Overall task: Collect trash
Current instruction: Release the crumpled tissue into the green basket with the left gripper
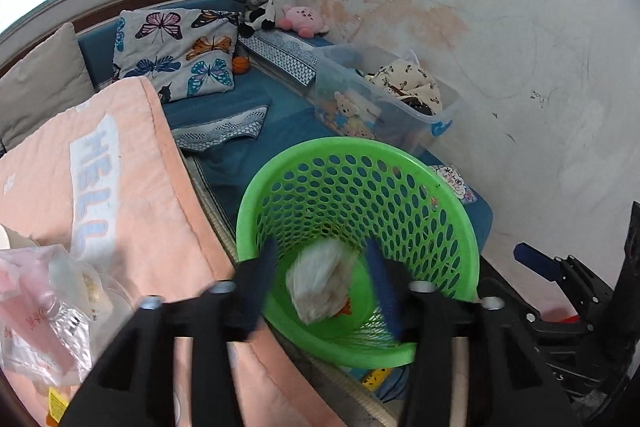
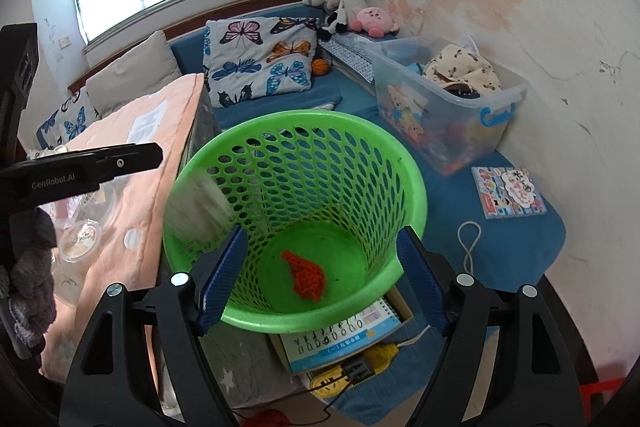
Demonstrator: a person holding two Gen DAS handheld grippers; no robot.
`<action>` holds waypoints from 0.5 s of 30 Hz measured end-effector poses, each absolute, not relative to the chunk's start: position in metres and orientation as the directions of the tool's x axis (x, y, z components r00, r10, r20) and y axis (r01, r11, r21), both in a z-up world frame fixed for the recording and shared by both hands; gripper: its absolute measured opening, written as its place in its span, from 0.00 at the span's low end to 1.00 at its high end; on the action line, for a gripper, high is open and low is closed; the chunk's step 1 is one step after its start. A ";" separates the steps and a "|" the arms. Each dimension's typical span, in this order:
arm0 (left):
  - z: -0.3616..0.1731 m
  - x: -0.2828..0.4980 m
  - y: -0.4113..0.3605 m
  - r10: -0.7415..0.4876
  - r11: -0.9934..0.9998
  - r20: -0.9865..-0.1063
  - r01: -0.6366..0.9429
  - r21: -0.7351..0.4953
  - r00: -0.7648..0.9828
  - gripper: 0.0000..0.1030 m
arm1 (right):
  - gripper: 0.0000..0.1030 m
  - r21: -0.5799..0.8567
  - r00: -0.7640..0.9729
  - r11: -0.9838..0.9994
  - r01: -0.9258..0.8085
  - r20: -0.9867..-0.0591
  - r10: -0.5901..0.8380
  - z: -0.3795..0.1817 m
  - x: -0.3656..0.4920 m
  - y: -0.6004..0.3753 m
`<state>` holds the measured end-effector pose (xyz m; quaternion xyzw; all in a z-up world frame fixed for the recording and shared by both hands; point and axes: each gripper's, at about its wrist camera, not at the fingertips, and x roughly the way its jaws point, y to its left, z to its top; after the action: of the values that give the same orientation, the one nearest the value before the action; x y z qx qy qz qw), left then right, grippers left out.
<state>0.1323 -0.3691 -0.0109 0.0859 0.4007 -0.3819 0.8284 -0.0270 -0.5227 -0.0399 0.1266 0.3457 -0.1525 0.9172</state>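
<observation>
Blue pads frame the shot: your left gripper [image 1: 324,287] hangs over the green basket [image 1: 452,187] with its jaws parted — a white crumpled wad [image 1: 320,285] lies between the fingers, blurred, and you cannot tell whether it touches them. Your right gripper [image 2: 320,275] stands spread wide and empty above the same basket [image 2: 408,163], its pads either side of the near rim. Just ahead, on the basket floor, lies an orange mesh scrap [image 2: 306,277]. To your left, clear plastic wrappers [image 1: 44,295] rest on the peach quilt [image 1: 152,211]; beyond the basket, a clear storage bin [image 2: 460,115].
</observation>
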 end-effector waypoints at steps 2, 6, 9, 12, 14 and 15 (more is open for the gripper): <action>-0.010 0.129 -0.369 -0.569 0.687 -0.724 0.709 -0.158 0.390 0.51 | 0.75 0.128 0.714 0.920 0.371 -0.673 -0.194 -0.039 -0.028 -0.523; -0.005 0.124 -0.360 -0.560 0.697 -0.718 0.704 -0.137 0.414 0.56 | 0.75 0.130 0.717 0.921 0.366 -0.670 -0.191 -0.039 -0.030 -0.523; 0.002 0.123 -0.346 -0.552 0.716 -0.709 0.685 -0.133 0.439 0.56 | 0.75 0.135 0.726 0.926 0.354 -0.664 -0.181 -0.036 -0.031 -0.519; 0.009 0.123 -0.325 -0.527 0.750 -0.702 0.651 -0.118 0.480 0.56 | 0.75 0.134 0.735 0.932 0.337 -0.656 -0.171 -0.033 -0.029 -0.512; 0.013 0.123 -0.308 -0.508 0.776 -0.694 0.621 -0.112 0.510 0.56 | 0.75 0.137 0.740 0.936 0.323 -0.653 -0.160 -0.031 -0.027 -0.507; 0.016 0.124 -0.301 -0.502 0.786 -0.691 0.608 -0.112 0.521 0.56 | 0.75 0.138 0.744 0.940 0.313 -0.651 -0.152 -0.029 -0.026 -0.504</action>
<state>0.1236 -0.3012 0.0157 0.0720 0.3710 -0.3193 0.8690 -0.0257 -0.5042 -0.0292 0.1200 0.3351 -0.1254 0.9260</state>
